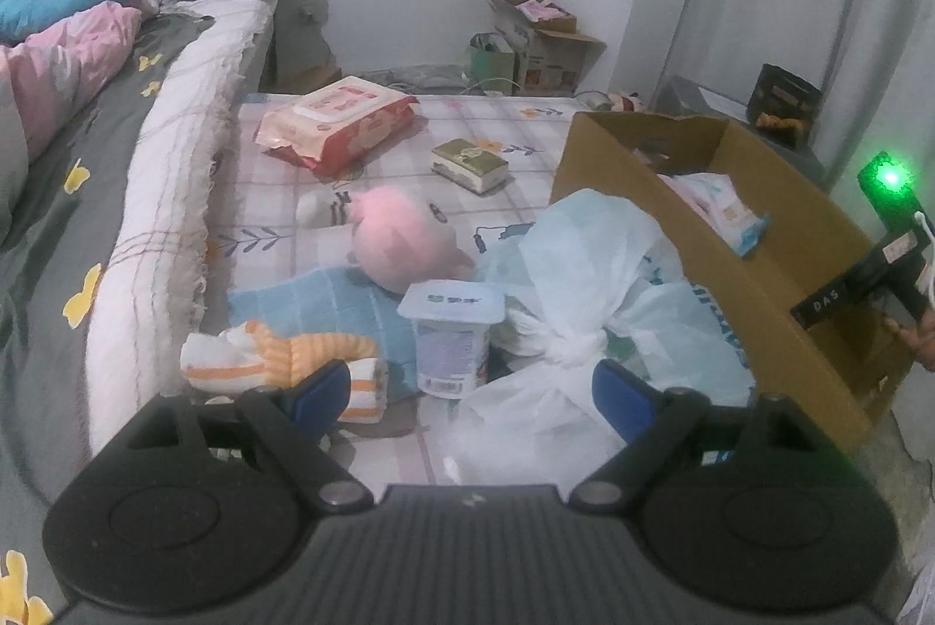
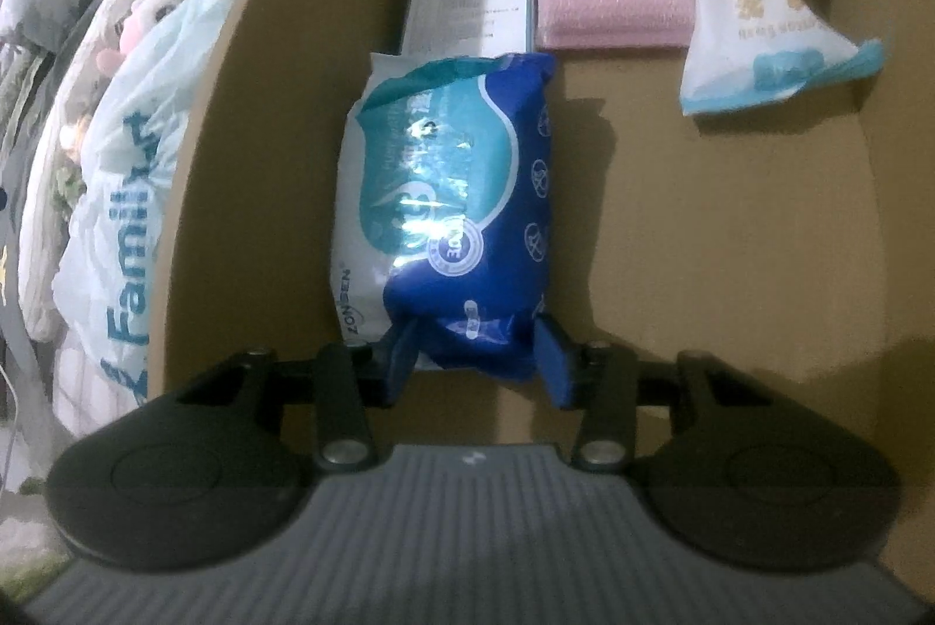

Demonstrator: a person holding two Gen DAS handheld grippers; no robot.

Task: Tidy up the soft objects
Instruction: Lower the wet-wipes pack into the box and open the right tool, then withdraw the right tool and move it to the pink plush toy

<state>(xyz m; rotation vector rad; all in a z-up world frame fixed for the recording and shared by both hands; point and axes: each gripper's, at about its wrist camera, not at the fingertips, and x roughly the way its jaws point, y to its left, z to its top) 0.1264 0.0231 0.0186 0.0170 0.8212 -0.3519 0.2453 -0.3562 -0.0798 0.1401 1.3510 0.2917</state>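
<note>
Two grippers: right gripper (image 2: 476,353) clamped on blue wipes pack (image 2: 450,204) inside cardboard box (image 2: 672,227), prob. for stowing; left gripper (image 1: 467,391) apart, yogurt cup (image 1: 453,338) at 12 o'clock.

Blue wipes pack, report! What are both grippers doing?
Right gripper shut on blue wipes pack, inside cardboard box. Left gripper open, empty, over the yogurt cup. Nothing blocking.

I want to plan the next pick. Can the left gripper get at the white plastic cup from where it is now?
Probably yes. The left gripper is open and empty, and the white plastic cup stands just ahead between its fingers. The tied plastic bag and the striped sock crowd its sides.
</note>
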